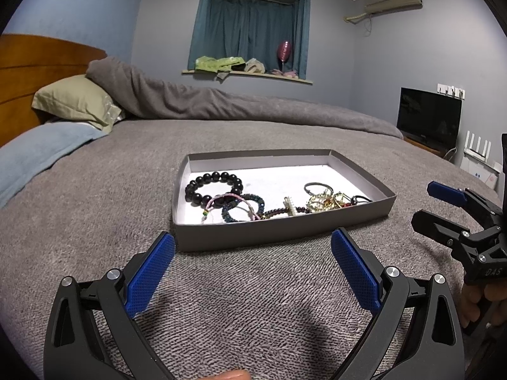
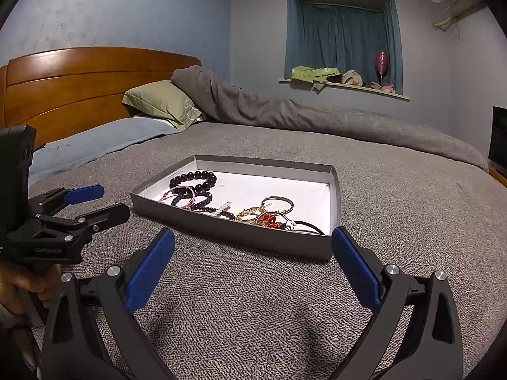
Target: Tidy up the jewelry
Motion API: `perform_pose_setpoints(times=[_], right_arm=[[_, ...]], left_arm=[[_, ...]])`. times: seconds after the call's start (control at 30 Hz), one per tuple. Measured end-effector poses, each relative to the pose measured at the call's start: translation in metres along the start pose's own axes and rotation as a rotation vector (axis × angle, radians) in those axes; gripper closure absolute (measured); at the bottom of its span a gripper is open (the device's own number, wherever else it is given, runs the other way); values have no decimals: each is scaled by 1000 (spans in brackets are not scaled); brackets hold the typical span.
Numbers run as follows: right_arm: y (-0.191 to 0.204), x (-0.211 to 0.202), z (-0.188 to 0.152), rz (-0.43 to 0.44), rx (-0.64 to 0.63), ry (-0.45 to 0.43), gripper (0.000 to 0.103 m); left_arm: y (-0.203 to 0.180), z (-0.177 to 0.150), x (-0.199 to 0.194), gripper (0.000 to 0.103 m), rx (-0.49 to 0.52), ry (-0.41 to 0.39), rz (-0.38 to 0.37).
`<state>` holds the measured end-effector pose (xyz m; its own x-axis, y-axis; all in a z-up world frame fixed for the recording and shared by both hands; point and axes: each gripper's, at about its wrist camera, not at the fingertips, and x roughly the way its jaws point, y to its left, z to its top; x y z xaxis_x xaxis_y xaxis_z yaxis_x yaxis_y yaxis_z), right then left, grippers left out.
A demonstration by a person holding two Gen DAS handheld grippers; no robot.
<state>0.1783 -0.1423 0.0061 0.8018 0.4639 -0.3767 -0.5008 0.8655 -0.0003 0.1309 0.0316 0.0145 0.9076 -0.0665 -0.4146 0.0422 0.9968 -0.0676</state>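
Jewelry sits in the grey tray (image 1: 279,231) on the bed (image 1: 95,221) ahead of you: black beads (image 1: 213,186) at its far left, a gold tangle (image 1: 326,203) near right. Your left tool (image 1: 253,272) and right tool (image 2: 253,269) gape wide, gripping nothing, just short of the tray's near wall.

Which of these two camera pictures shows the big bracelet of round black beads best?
The left wrist view. There the black round-bead bracelet lies as an open, nearly whole ring in the shallow grey cardboard tray, only its near edge crossed by a pink cord bracelet. In the right wrist view the black bracelet is foreshortened and more overlapped.
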Motion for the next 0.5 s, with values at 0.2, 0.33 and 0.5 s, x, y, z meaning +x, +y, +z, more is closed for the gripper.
perform_pose_setpoints(times=[0.2, 0.33, 0.5], right_arm=[[0, 1, 0, 0, 0, 1, 5], [0, 0, 0, 0, 1, 0, 6], [0, 0, 0, 0, 0, 1, 5]], left_arm=[[0, 0, 0, 5, 0, 0, 0], [0, 0, 1, 5, -2, 3, 2], [1, 0, 1, 5, -3, 4, 2]])
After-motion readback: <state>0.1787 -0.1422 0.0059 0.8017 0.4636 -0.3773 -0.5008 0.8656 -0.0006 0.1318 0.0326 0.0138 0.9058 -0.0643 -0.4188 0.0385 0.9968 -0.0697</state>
